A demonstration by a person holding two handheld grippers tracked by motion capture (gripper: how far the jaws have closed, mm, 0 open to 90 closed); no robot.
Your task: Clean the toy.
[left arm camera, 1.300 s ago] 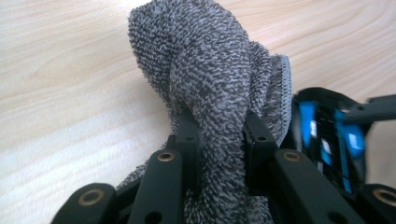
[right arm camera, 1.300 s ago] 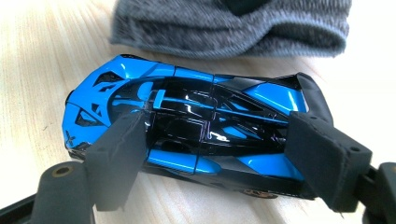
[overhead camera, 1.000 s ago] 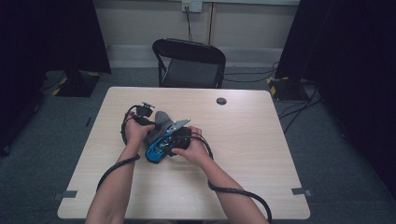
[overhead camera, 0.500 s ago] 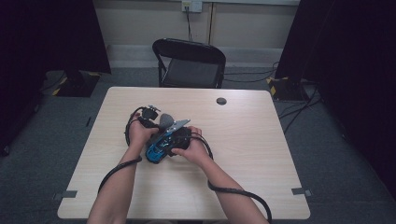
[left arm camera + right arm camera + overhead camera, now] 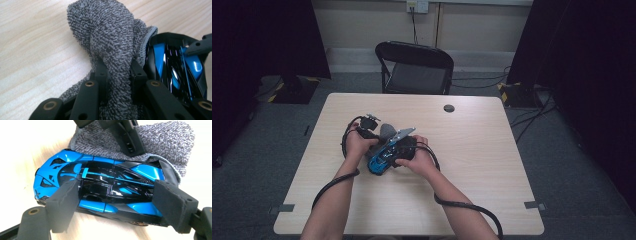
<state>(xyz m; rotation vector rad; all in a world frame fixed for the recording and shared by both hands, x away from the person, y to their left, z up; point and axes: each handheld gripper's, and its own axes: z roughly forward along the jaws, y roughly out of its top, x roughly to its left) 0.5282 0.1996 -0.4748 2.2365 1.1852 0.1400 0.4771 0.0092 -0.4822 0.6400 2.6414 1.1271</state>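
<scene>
Left gripper (image 5: 117, 75): clamped on grey cloth (image 5: 112, 42), moved against blue toy car (image 5: 100, 185). Right gripper (image 5: 120, 205): clamped across car. Wiping can proceed.

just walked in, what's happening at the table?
A person at a wooden table works with a gripper in each hand. The right gripper clamps a blue and black toy car across its body, with the car low over the tabletop. The left gripper is shut on a bunched grey cloth that lies against one end of the car. It looks like the car is being wiped.
</scene>
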